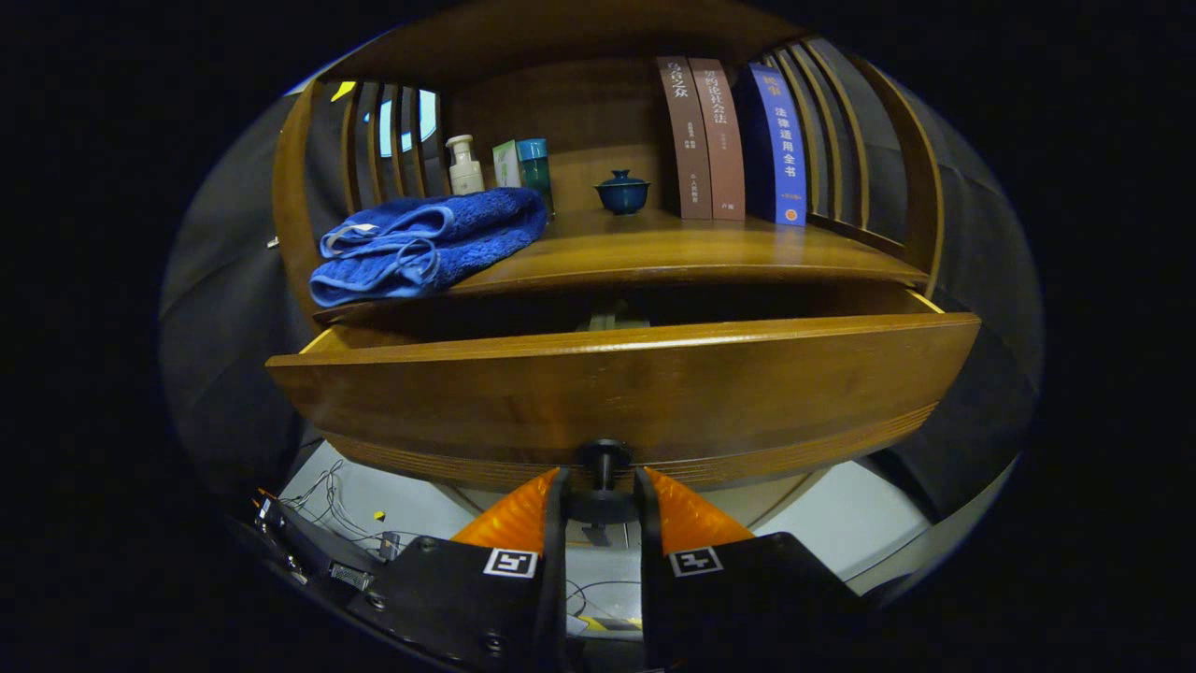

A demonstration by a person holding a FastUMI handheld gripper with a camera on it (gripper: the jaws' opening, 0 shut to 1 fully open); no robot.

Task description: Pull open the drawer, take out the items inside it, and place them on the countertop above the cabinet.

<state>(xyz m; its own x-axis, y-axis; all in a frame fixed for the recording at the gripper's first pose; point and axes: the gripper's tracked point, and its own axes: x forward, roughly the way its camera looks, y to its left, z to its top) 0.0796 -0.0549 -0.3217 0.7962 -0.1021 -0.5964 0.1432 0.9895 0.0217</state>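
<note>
The wooden drawer [617, 383] stands pulled partly out of the cabinet, its front panel just ahead of me. My gripper [601, 500] is shut on the drawer's dark round knob [603, 463], a finger pressing on each side of it. In the gap behind the drawer front, the top of a pale item [612, 321] peeks out; most of the drawer's inside is hidden. Above it, the countertop [691, 248] carries a folded blue towel [425, 245] at its left end.
At the back of the countertop stand a pump bottle [463, 166], a green box and teal jar [533, 168], a small lidded blue bowl [622, 192] and three upright books [733, 140]. Curved slatted sides close both ends. Loose wires [327, 500] lie on the floor below.
</note>
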